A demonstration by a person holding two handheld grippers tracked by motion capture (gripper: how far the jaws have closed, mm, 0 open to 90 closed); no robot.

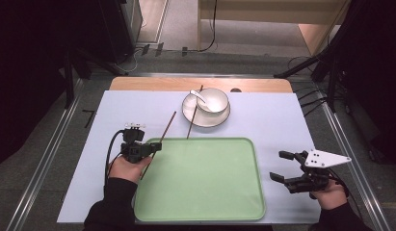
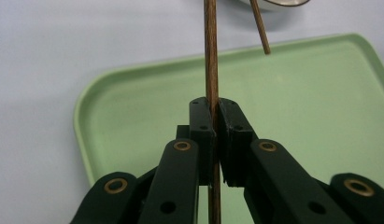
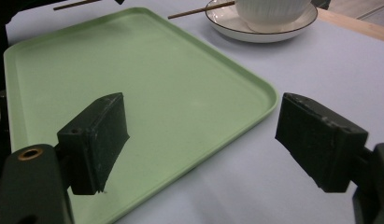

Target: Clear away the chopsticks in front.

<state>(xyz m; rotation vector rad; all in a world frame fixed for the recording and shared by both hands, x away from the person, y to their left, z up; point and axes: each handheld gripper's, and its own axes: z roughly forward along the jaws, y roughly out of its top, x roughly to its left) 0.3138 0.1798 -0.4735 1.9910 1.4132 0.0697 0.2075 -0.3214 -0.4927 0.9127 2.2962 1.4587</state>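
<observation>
At the tray's (image 1: pixel 200 180) left edge my left gripper (image 1: pixel 154 147) clamps one chopstick (image 1: pixel 167 126), nothing on it yet; the second chopstick (image 1: pixel 193 119) waits, right gripper (image 1: pixel 281 166) spread wide.

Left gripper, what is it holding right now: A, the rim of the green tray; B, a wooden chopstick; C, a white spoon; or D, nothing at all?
B: in the left gripper view the left gripper has its jaws shut on a wooden chopstick that runs up between them, above the green tray; the spoon lies in the bowl.
</observation>
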